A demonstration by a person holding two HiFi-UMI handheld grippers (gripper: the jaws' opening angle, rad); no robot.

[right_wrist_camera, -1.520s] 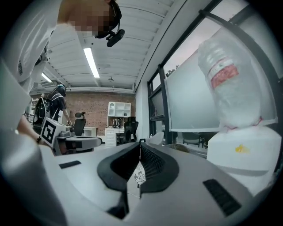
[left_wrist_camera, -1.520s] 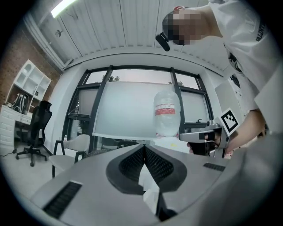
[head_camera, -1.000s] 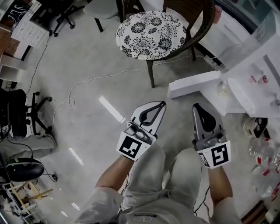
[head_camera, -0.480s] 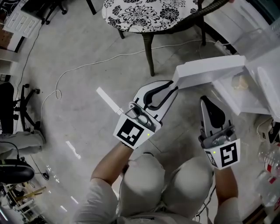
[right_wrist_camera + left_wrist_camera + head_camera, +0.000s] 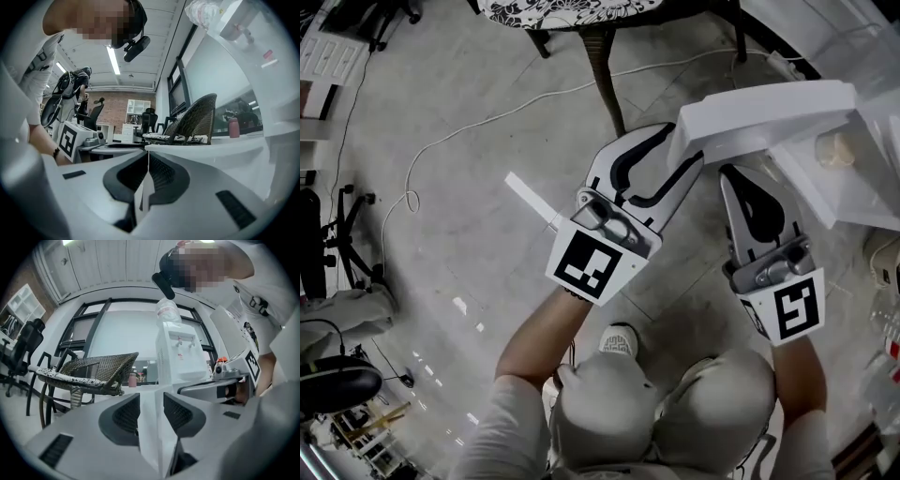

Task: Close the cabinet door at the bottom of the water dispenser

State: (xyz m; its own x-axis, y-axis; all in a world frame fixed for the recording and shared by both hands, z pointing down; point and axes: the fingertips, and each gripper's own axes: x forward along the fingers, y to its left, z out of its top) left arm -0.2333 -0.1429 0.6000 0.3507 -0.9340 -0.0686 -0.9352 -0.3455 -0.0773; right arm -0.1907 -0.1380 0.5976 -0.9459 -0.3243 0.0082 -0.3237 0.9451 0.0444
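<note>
Left gripper view: water dispenser (image 5: 180, 357) seen front-on, two taps, bottle (image 5: 167, 310) neck-down on top, fill level unreadable. Wicker chair (image 5: 101, 371) stands left of it. The free edge of the cabinet door (image 5: 151, 437) sits between the left tool (image 5: 151, 401) jaws. Those jaws have just been opening and stand wide. Whether the pads touch the door isn't resolvable.

Head view only: the door is swung out from the dispenser's base, not closed, with the left tool straddling its outer edge. Right tool (image 5: 729, 176) has its jaws fully together with nothing in them, tip just beside the door. One shoe (image 5: 619, 340) and a white cable (image 5: 487, 117) are on the floor (image 5: 441, 262).

Right gripper view only: brick wall (image 5: 112, 112) and office chairs far back, with the door as a white slab filling the right side.

Open cabinet: a pale roundish item (image 5: 834, 148) seems to sit inside, not identifiable. In the head view the dispenser is cut off at the right edge and only the chair's legs and seat rim show at the top.
</note>
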